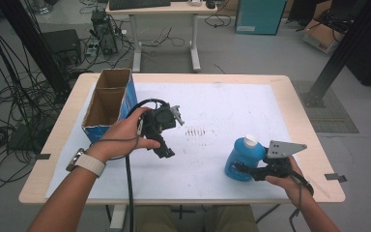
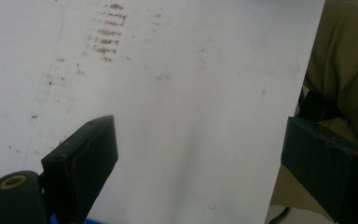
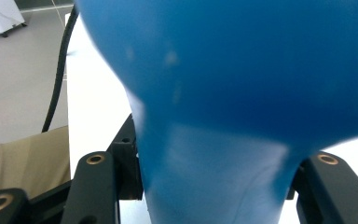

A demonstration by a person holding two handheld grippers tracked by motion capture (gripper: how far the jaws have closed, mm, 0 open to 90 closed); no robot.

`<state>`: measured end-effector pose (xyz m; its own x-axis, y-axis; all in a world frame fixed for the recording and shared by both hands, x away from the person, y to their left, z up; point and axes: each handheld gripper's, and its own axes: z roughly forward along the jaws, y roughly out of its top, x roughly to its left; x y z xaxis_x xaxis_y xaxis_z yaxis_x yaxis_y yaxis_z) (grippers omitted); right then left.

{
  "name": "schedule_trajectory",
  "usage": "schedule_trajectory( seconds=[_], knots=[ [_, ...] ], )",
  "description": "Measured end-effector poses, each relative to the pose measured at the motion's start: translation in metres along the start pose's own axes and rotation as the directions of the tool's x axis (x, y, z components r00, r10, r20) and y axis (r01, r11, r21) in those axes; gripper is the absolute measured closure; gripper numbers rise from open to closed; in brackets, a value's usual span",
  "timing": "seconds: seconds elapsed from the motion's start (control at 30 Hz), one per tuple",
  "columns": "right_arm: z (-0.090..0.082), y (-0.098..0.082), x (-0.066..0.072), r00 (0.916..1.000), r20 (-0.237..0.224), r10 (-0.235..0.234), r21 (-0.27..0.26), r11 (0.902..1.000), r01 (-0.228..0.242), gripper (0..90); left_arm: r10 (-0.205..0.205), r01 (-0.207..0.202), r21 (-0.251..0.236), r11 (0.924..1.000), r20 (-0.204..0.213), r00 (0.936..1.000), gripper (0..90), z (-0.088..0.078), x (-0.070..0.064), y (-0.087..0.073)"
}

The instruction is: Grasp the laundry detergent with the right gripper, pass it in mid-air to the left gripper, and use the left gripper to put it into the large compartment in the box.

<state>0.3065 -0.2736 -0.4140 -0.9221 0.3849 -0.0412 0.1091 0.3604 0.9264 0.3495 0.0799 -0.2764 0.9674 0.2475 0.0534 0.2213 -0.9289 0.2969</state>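
Right gripper (image 1: 244,169) low at table's (image 1: 299,145) near right edge, hand wrapped under it, jaws pinching narrow waist of blue bottle (image 1: 243,157), which stands upright on white sheet (image 1: 222,106). Left hand (image 1: 125,135) raised mid-table beside cardboard box (image 1: 107,101), left gripper (image 1: 166,145) angled down, jaws spread, holding nothing.

left gripper (image 1: 166,137) hangs with jaws apart over the table; right gripper (image 1: 244,167) is clamped tight.
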Motion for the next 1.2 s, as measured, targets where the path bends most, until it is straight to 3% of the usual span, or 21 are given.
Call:
schedule_trajectory(
  seconds=[1.2],
  knots=[
    [0.0006, 0.0003, -0.0012, 1.0000, -0.007, 0.005, 0.001, 1.0000, -0.005, 43.7, 0.000, 0.000, 0.003, 1.0000, 0.005, 1.0000, 11.2, 0.0032, 0.0003, 0.0015]
  ],
)
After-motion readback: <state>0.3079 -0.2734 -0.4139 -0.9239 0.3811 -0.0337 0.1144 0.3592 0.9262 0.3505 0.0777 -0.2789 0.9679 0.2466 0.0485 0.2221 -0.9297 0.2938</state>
